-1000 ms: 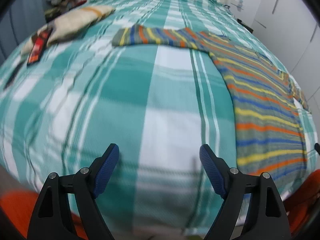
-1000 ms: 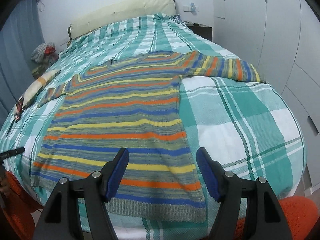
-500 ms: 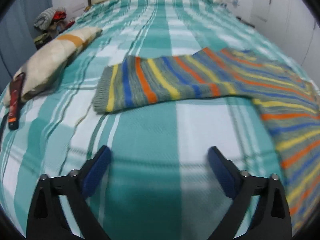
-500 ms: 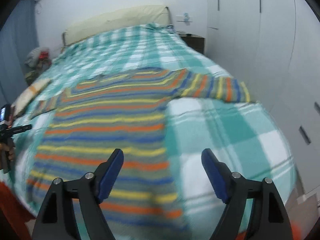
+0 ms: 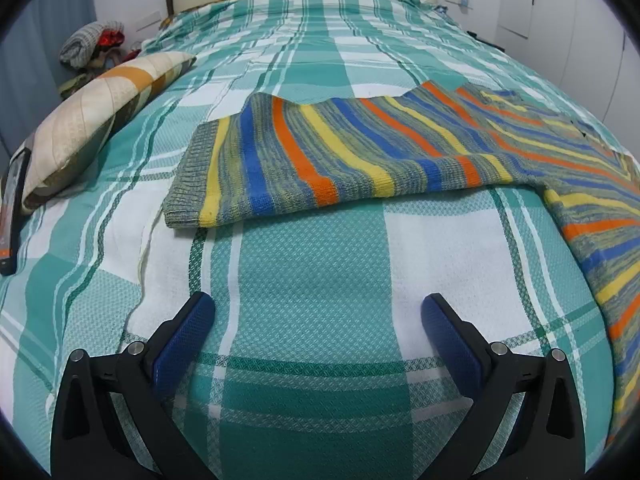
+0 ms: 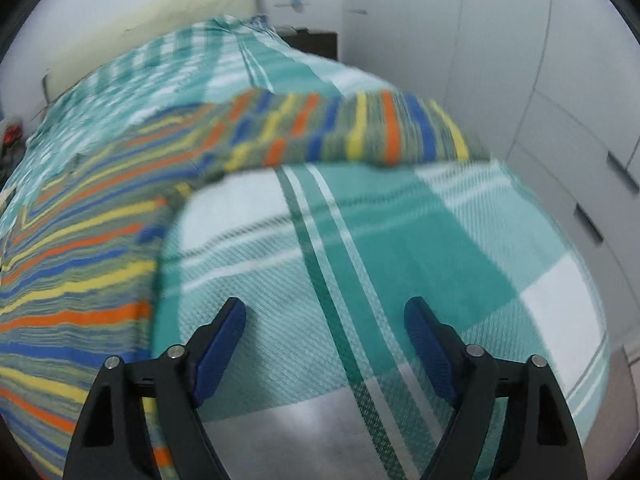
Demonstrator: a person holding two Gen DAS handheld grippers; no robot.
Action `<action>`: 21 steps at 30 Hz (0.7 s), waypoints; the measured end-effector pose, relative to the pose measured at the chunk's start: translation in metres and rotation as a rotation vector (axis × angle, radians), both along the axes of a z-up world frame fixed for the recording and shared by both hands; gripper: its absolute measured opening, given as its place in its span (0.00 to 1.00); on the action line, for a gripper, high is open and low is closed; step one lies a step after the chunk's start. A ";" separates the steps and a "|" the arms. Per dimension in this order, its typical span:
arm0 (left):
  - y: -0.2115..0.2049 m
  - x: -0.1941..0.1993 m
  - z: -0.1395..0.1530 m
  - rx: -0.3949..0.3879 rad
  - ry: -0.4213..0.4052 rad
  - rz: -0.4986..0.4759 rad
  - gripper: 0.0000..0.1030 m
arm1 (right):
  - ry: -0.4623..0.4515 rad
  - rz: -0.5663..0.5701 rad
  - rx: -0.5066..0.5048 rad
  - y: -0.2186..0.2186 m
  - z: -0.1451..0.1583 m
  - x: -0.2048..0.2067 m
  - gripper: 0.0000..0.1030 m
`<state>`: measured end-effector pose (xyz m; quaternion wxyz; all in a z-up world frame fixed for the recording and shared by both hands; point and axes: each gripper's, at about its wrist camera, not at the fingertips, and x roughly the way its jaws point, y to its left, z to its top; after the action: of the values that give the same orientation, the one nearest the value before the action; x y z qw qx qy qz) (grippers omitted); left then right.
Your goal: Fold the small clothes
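- Jaws on both grippers spread wide, nothing between them.
- L gripper (image 5: pixel 318 320) hovers over bare bedspread (image 5: pixel 312 280), fingers w/ blue pads (image 5: pixel 182 338) pointing at the sweater's near sleeve.
- Striped sweater (image 5: pixel 400 148) lies flat on the teal-and-white plaid bedspread, sleeve out to the side, grey cuff (image 5: pixel 188 180) at its end; body runs off to the R.
- R gripper (image 6: pixel 324 332) over bedspread just beside sweater (image 6: pixel 80 248) body; other sleeve (image 6: pixel 360 132) stretches toward the bed's edge nr the white cupboards (image 6: pixel 560 80). View is blurred.
- Pillow (image 5: pixel 104 120) at L side of bed, well apart from sweater; phone (image 5: pixel 12 208) beside it.
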<state>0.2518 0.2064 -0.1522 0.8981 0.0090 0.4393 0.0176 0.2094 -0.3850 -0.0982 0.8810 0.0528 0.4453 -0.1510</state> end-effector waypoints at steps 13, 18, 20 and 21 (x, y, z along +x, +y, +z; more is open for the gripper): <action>-0.001 0.001 0.000 0.000 0.000 0.000 1.00 | -0.020 -0.064 -0.011 0.012 -0.002 0.010 0.91; -0.001 0.000 0.000 0.000 0.000 0.000 1.00 | 0.001 -0.102 -0.043 0.014 -0.007 0.018 0.93; -0.001 0.001 -0.001 0.000 0.000 0.001 1.00 | 0.009 -0.116 -0.061 0.017 -0.008 0.021 0.94; -0.001 0.000 -0.001 0.000 0.000 0.001 1.00 | 0.011 -0.117 -0.068 0.017 -0.008 0.020 0.94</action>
<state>0.2523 0.2055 -0.1527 0.8981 0.0088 0.4394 0.0178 0.2291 -0.3676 -0.1061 0.8694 0.0479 0.4411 -0.2175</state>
